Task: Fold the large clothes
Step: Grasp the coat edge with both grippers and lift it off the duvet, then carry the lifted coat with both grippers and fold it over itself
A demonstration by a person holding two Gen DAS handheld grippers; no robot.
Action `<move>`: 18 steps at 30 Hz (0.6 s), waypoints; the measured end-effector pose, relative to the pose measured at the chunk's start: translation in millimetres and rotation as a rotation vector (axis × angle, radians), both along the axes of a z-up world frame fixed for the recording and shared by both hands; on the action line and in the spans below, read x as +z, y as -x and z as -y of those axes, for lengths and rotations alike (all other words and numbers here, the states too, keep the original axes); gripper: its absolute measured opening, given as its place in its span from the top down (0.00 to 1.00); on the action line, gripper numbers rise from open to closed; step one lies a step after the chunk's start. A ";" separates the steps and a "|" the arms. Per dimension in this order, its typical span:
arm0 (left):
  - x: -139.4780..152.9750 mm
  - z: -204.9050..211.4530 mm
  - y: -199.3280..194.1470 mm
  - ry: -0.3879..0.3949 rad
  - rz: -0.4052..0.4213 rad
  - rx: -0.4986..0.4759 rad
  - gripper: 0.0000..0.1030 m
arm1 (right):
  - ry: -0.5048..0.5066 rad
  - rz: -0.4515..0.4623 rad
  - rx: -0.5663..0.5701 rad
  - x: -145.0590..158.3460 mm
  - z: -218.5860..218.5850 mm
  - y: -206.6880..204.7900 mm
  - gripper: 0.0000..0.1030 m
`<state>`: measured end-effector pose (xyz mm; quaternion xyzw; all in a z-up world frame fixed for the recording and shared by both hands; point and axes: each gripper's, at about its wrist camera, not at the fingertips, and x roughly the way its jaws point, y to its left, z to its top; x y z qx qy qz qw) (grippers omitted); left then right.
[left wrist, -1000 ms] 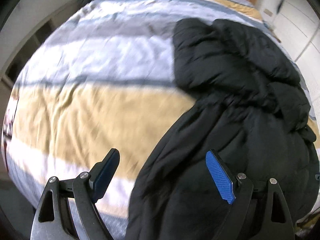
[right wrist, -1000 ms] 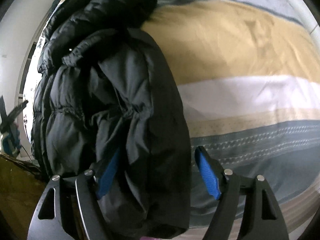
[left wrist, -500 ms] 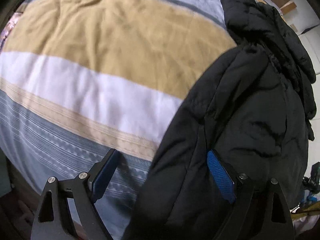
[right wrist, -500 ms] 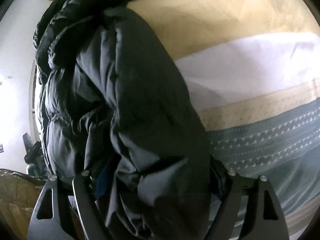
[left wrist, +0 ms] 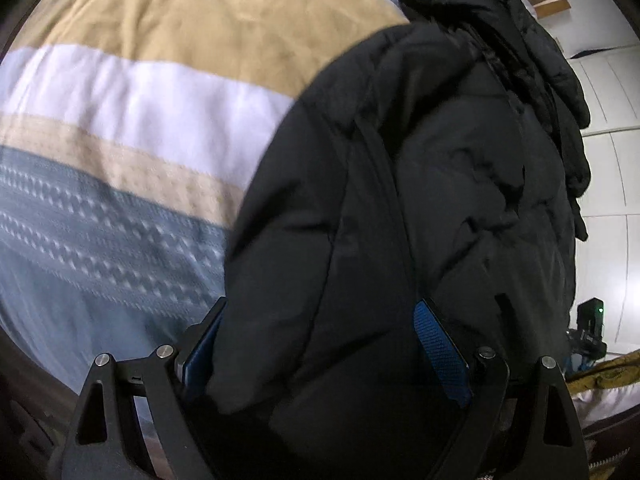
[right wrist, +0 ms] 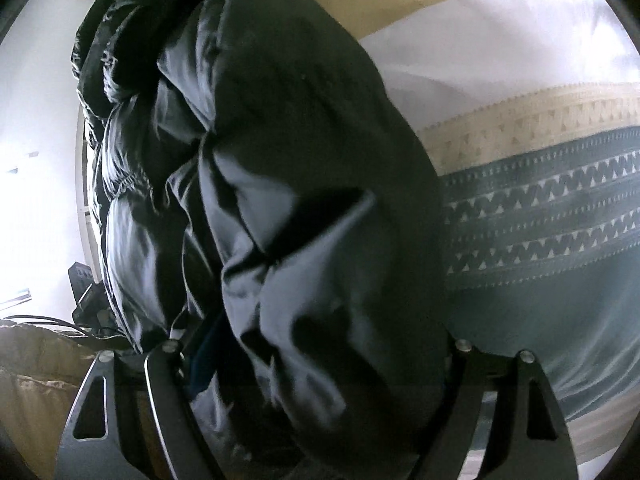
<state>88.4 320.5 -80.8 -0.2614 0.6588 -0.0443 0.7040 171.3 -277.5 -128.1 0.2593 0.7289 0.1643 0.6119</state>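
A large black puffer jacket [left wrist: 440,168] lies on a striped bedspread [left wrist: 140,92] and also fills the right wrist view [right wrist: 260,160]. My left gripper [left wrist: 320,348] stands wide open with the jacket's near edge pushed in between its blue pads [left wrist: 440,344]. My right gripper [right wrist: 320,364] is also wide open, with a thick fold of the jacket between its fingers, which hides the pads almost fully. Neither gripper has closed on the cloth.
The bedspread [right wrist: 540,160] has yellow, white and grey patterned bands and reaches to the bed's near edge. White wardrobe doors [left wrist: 604,160] stand to the right. A dark device with a green light [left wrist: 592,320] and yellowish fabric [left wrist: 608,372] lie beside the bed.
Both grippers have moved forward and down onto the jacket's near edge. The cloth now sits deep between the open fingers of each; before, they were above it.
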 end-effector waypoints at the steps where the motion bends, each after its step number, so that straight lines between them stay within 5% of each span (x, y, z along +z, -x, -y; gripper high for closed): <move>1: 1.0 17.1 11.3 0.010 -0.005 0.001 0.14 | -0.004 -0.014 -0.004 -1.7 -1.7 0.1 0.23; 5: 1.3 36.5 20.2 0.080 -0.030 -0.027 0.19 | -0.022 -0.061 -0.016 -9.1 3.7 0.7 0.23; 8: 2.3 47.5 15.2 0.108 -0.037 -0.047 0.39 | -0.033 -0.090 -0.005 -13.7 6.7 8.4 0.27; 10: 6.6 51.7 13.6 0.114 -0.035 -0.059 0.68 | -0.041 -0.091 0.005 -11.8 1.5 9.8 0.43; 12: 10.8 57.6 7.6 0.107 -0.032 -0.065 0.81 | -0.051 -0.088 0.004 -7.8 -1.9 10.8 0.57; 14: 14.3 64.7 -5.6 0.098 -0.024 -0.081 0.86 | -0.046 -0.076 0.013 -1.6 -4.1 12.0 0.70; 18: 29.7 79.2 -16.2 0.089 0.001 -0.090 0.90 | -0.030 -0.044 0.036 13.3 -9.2 8.2 0.83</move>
